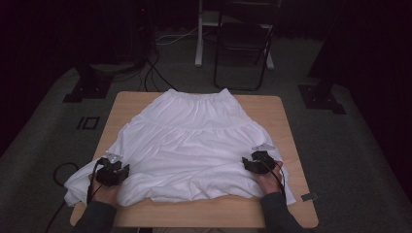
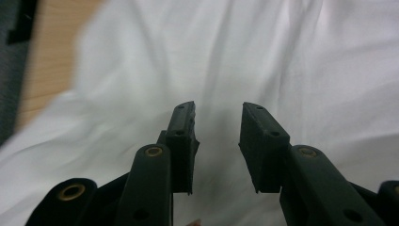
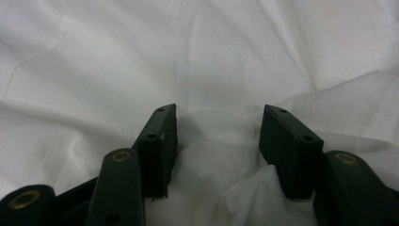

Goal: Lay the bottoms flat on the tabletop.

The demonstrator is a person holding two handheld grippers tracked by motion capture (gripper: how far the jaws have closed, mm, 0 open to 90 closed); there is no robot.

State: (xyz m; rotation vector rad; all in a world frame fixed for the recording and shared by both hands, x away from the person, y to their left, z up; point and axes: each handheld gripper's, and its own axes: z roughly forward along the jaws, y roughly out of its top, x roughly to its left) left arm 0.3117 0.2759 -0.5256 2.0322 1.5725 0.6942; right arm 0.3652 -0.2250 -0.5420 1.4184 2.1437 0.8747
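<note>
Dark room, grey carpet floor, folding chair behind a light wood table. White skirt spread flat over the table, hem hanging off near edge. Left gripper and right gripper rest on hem corners, both jaws parted, fabric between, not clamped.
</note>
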